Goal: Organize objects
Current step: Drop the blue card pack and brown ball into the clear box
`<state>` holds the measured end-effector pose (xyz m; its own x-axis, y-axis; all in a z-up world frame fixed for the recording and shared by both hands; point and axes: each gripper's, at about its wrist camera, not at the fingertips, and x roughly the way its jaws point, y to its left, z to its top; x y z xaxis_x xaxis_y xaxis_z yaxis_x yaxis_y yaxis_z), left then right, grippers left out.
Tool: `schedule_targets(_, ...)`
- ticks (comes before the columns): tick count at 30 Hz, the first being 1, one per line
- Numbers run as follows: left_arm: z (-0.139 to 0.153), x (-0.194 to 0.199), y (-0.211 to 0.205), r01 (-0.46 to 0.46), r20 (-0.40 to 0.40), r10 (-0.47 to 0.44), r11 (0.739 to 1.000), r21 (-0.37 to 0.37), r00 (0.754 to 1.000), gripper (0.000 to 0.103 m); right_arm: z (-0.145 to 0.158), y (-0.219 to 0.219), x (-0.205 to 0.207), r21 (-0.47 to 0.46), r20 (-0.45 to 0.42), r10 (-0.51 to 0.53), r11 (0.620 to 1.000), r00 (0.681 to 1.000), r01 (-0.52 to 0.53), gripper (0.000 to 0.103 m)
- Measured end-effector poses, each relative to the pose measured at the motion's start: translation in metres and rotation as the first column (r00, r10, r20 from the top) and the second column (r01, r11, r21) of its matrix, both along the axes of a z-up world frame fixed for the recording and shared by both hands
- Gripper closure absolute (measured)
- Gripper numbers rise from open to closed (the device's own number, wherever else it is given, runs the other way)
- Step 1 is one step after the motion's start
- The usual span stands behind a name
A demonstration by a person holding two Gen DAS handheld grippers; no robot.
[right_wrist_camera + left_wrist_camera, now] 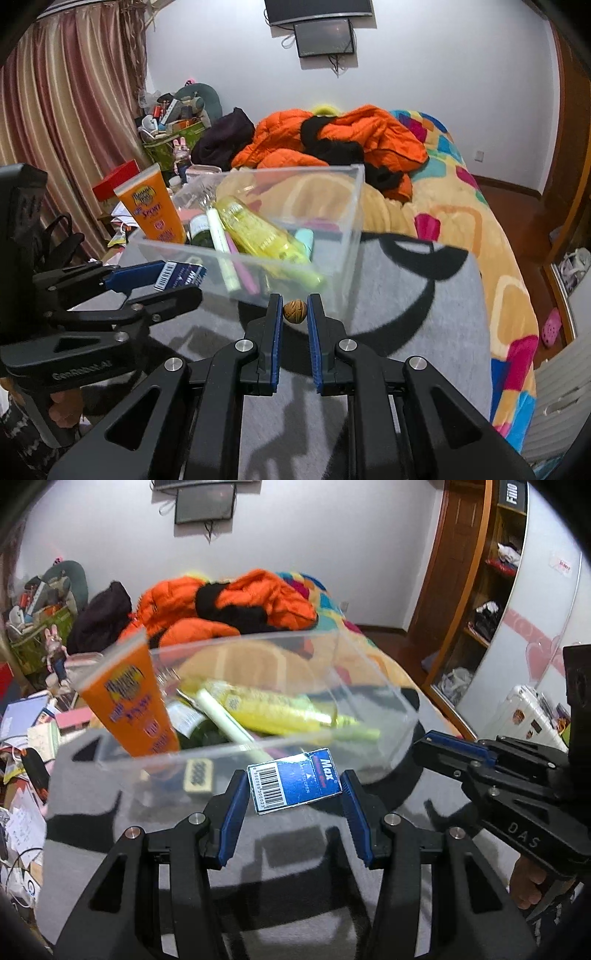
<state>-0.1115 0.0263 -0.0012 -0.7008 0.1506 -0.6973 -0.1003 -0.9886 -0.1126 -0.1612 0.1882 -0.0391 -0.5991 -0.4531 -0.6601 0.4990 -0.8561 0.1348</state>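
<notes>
The little blue box point(294, 781) with the barcode sits clenched across the left tongs point(294, 786), its long side spanning the gap from one blue pad to the other, held in the air just short of the near wall of the clear bin point(373, 686). The right tongs point(295, 312) pinch a small brown walnut point(294, 311) at their very tips, likewise just shy of that wall. Both loads look bound for the bin, which lies straight ahead of and slightly above both pairs of tongs, so I'd judge each has to rise over the rim before letting go. Neither hand is clearly the nearer; the left one rides off to the walnut's left, a little apart.

Inside the bin, beyond the tips: an orange sunscreen tube point(135, 705) leaning up against the left corner, a yellow bottle point(258, 232) lying slantwise, pale highlighter pens point(221, 243) and a dark green bottle point(195, 723). The bin stands on a grey and black blanket point(406, 295) spread over the bed.

The left camera never shows the walnut, only the side of the right tool; the right camera shows it plainly, and catches the box edge-on. Behind everything lies an orange jacket point(332, 136) heaped on the bed
</notes>
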Motion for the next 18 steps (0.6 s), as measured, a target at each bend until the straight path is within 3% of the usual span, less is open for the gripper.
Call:
schedule_targets(9, 0.024, -0.011, -0.015, -0.041, -0.075, 0.039, 0.999, -0.025, 0.996, 0.053, 0.019, -0.016, -0.015, 0.009, -0.056, 0.015, 1.000, 0.998, -0.014, 0.091)
schedule_targets(18, 0.007, -0.045, -0.016, -0.035, -0.016, 0.035, 0.999, -0.027, 0.999, 0.053, 0.012, -0.033, -0.043, 0.044, -0.034, 0.012, 0.999, 0.999, -0.011, 0.091)
